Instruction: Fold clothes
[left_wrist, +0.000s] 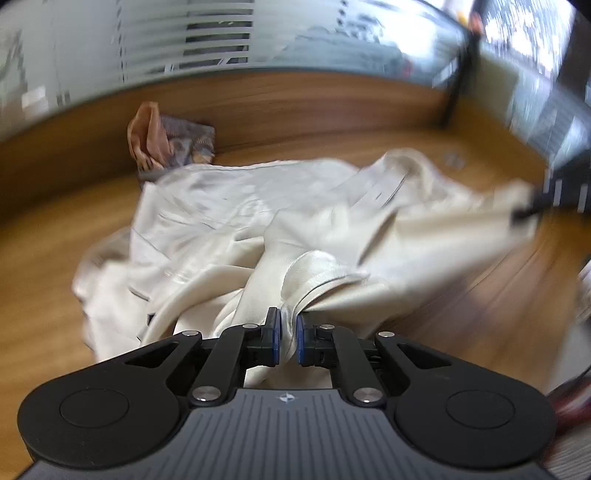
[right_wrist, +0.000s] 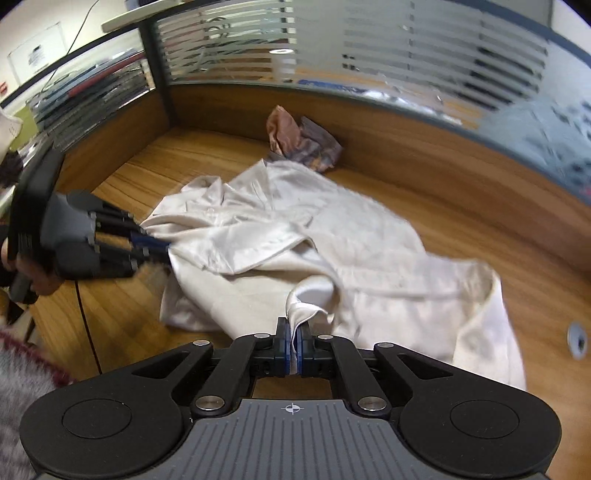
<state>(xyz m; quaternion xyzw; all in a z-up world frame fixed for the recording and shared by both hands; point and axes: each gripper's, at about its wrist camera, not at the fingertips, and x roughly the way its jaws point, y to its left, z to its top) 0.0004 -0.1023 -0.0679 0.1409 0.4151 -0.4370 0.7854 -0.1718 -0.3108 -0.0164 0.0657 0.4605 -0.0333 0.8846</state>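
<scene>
A cream satin shirt (left_wrist: 229, 221) lies crumpled on the wooden desk (left_wrist: 44, 258). My left gripper (left_wrist: 289, 325) is shut on a bunched cuff-like end of it, the fabric pinched between the blue pads. In the right wrist view the same shirt (right_wrist: 369, 240) spreads across the desk, and my right gripper (right_wrist: 294, 334) is shut on a hemmed corner that rises from the heap. The left gripper (right_wrist: 162, 245) shows at the left of that view, clamped on the shirt's other end and held by a hand. The right gripper's tip (left_wrist: 524, 212) appears blurred at the right of the left wrist view.
A bundled peach and patterned grey garment (left_wrist: 170, 144) (right_wrist: 303, 140) lies against the wooden partition at the back. Frosted glass panels stand above the partition. A cable grommet (right_wrist: 577, 339) is set in the desk at the right. A fuzzy grey and maroon sleeve (right_wrist: 22, 369) is at lower left.
</scene>
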